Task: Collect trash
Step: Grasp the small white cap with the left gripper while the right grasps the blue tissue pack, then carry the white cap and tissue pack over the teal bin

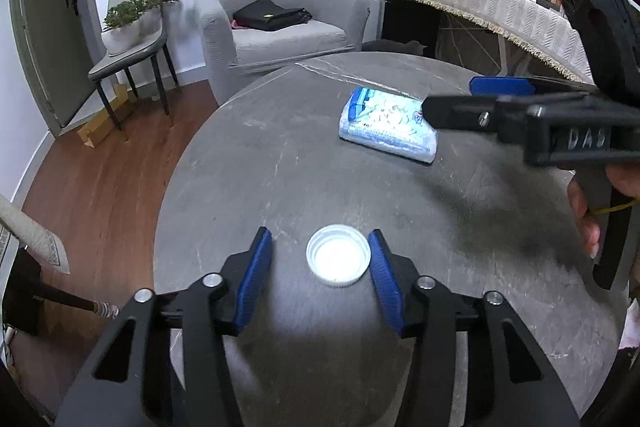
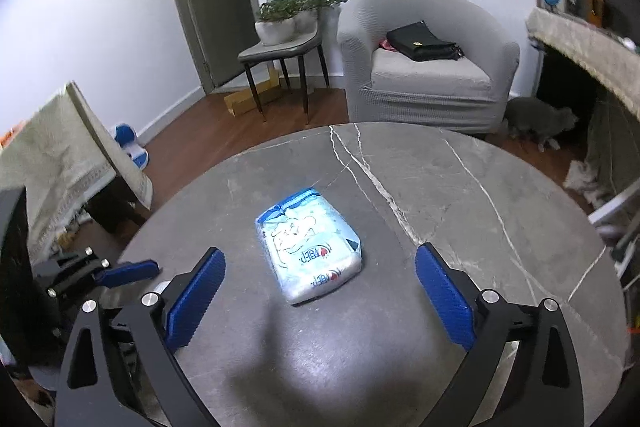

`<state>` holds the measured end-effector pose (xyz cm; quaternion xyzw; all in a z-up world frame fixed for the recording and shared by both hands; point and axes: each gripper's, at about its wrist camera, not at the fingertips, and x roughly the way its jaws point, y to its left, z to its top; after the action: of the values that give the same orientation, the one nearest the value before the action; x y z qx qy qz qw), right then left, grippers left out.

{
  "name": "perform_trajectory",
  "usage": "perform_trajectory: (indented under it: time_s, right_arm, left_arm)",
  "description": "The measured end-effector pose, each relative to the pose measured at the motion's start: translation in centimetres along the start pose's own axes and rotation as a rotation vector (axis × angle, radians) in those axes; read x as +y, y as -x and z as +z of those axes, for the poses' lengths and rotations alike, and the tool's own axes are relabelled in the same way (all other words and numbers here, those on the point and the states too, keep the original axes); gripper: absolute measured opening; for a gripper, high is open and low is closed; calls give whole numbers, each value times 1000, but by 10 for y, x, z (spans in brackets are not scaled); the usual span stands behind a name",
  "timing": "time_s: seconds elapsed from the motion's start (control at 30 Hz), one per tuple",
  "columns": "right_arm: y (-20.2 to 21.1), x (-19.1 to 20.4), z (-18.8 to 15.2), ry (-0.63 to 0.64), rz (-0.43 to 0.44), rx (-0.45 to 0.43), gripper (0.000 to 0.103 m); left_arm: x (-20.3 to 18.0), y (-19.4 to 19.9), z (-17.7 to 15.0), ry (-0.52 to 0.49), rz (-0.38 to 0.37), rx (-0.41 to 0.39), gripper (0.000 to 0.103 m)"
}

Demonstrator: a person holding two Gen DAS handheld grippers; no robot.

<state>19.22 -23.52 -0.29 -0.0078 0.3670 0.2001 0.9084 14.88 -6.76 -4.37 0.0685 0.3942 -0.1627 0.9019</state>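
The cap (image 1: 338, 255) sits low in the middle of the left view on the table (image 1: 280, 167), between the left gripper's (image 1: 324, 279) spread fingers, nearest the right one. The right gripper (image 2: 320, 291) gapes wide, the pack (image 2: 310, 247) lying lengthwise ahead.

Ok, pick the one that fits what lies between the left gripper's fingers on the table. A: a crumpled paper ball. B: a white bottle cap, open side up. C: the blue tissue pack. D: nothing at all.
B: the white bottle cap lies open side up on the grey table between the left gripper fingers, with the tissue pack farther off.
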Motion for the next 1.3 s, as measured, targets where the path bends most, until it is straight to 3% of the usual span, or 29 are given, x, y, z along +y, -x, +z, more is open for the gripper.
perform_trajectory:
  time_s: [0.13,0.5,0.87,1.03,1.1,1.3]
  right_arm:
    - [-7,6,2,49,-1,18,97]
    - [-35,15,10,152,-9,96,97]
    - [-56,20,15,164,-12,162,97]
    - [-57,18,16,121,-10,169,80]
    - [-56,17,17,108,-2,166,67]
    - [-51,19,17,75,-1,141,59]
  left_arm:
    - [0,-3,2,-10,-11,-11,33]
    - [17,-7,14,57,-57,-25,32]
    - [24,-6,18,72,-59,-30,33]
    - [25,-1,17,80,-66,-29,33]
    - [25,1,17,78,-61,-28,33]
    - [28,8,10,87,-44,-25,33]
